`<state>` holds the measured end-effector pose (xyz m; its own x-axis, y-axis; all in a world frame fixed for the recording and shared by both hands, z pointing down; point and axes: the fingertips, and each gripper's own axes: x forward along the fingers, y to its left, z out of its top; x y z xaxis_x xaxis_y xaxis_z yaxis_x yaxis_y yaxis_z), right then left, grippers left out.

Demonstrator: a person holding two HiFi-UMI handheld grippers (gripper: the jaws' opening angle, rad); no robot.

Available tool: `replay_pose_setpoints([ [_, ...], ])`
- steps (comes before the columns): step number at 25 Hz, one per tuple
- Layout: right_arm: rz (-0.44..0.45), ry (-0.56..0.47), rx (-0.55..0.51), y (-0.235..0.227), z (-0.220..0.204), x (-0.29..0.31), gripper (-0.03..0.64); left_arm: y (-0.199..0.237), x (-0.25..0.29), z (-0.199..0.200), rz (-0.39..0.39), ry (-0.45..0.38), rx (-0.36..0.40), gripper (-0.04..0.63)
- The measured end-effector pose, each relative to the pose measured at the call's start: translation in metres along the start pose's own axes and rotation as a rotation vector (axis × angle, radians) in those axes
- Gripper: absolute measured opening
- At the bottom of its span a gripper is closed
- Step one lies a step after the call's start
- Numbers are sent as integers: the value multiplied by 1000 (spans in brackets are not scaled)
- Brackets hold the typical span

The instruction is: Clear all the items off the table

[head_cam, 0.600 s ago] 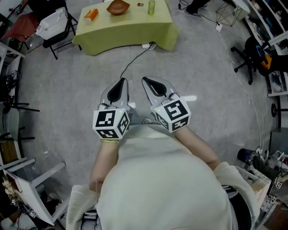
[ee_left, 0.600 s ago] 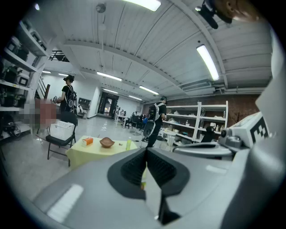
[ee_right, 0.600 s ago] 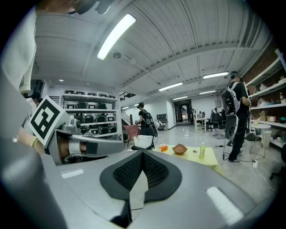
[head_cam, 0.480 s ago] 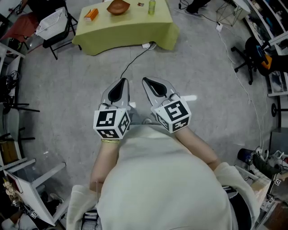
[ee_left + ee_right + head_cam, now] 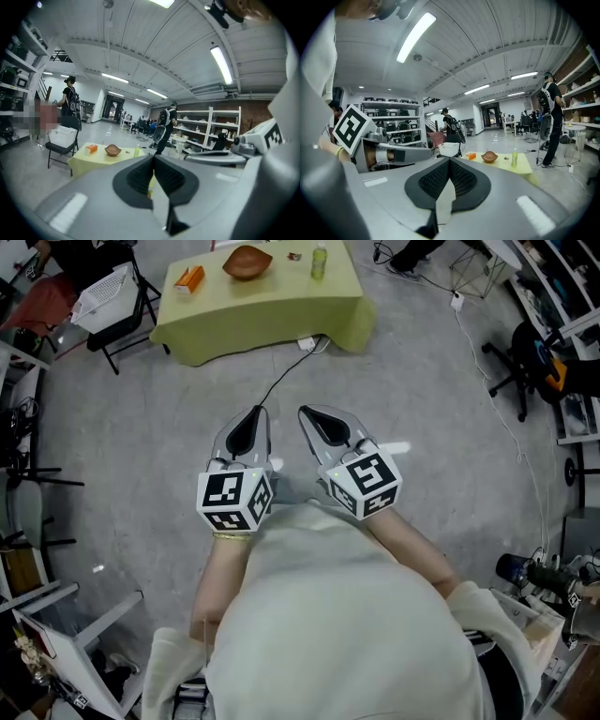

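Counter [image 5: 262,320] is seen slightly nearer than just before; approach judged begun. Bowl [image 5: 247,261], orange box [image 5: 189,278] and bottle [image 5: 319,261] lie on it, well ahead. Fingers of left gripper [image 5: 257,410] and right gripper [image 5: 303,411] are pressed together, empty.

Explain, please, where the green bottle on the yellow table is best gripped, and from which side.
Probably around its middle body, with the jaws level, coming from the table's near side. The green bottle stands upright and slim toward the right end of the table, apart from the brown bowl, so both of its sides look free.
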<state>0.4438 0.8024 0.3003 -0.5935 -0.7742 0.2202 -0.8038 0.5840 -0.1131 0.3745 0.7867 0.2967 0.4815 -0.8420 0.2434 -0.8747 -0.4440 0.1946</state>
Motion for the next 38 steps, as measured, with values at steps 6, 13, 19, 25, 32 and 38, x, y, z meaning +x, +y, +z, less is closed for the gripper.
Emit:
replay_pose_setpoints([
  [6, 11, 11, 14, -6, 11, 41, -2, 32, 23, 19, 0, -10, -1, 11],
  [13, 7, 16, 14, -10, 32, 99, -2, 81, 51, 43, -7, 1, -9, 11],
  [19, -8, 21, 19, -8, 41, 139, -2, 116, 67, 52, -21, 17, -7, 11],
  [25, -34, 16, 18, -5, 47, 172, -2, 150, 79, 55, -37, 38, -17, 11],
  [32, -52, 21, 17, -2, 53, 203, -2, 183, 89, 59, -35, 56, -4, 11],
  [38, -34, 37, 17, 1, 53, 223, -2, 203, 94, 58, -18, 64, -10, 11],
])
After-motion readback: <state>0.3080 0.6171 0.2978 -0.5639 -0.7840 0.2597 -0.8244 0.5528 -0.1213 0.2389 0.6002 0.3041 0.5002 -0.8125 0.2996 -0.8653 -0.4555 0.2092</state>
